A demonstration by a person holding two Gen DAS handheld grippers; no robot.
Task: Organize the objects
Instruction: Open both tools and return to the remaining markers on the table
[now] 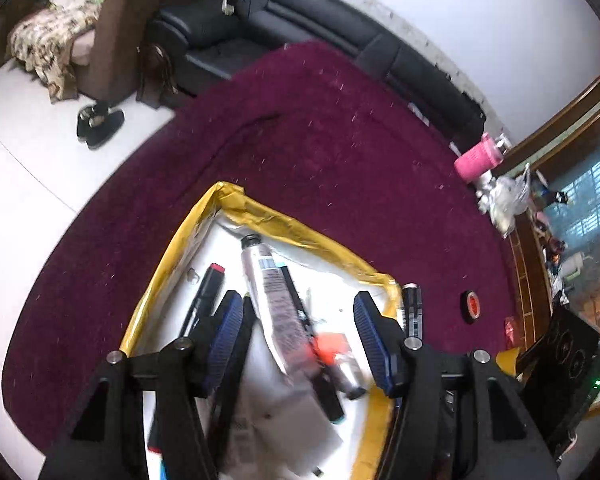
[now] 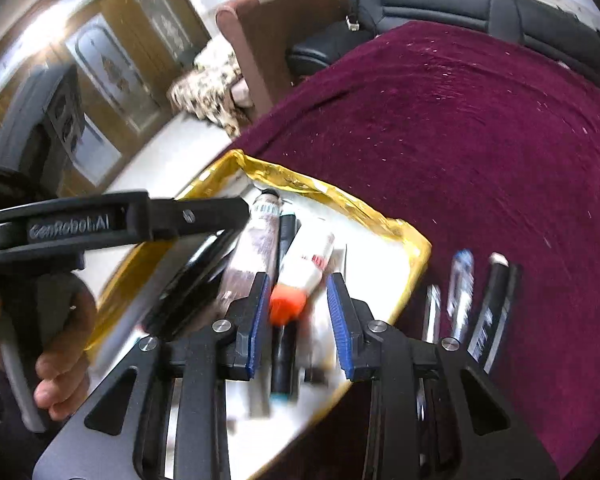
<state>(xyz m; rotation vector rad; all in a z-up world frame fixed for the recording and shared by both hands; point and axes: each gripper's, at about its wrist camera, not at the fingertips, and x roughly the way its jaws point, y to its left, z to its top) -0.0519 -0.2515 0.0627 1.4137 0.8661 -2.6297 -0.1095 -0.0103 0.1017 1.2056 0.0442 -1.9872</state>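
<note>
A white tray with a gold rim (image 1: 260, 214) (image 2: 404, 232) lies on a maroon rug. It holds a silver tube (image 1: 272, 292) (image 2: 256, 240), a white tube with an orange cap (image 2: 304, 276) (image 1: 332, 350), a black marker with a red end (image 1: 208, 292) and other pens. My left gripper (image 1: 300, 344) is open above the tray, over the silver tube. My right gripper (image 2: 300, 320) is open above the orange cap, apart from it. The left gripper's body also shows at the left of the right wrist view (image 2: 140, 220). Several pens (image 2: 460, 292) lie on the rug right of the tray.
The maroon rug (image 1: 320, 140) is edged by a black sofa (image 1: 340, 28). A roll of tape (image 1: 471, 306) lies on the rug right of the tray. A pink container (image 1: 478, 158) and clutter stand by a wooden cabinet at right. Black shoes (image 1: 100, 122) sit on the white floor.
</note>
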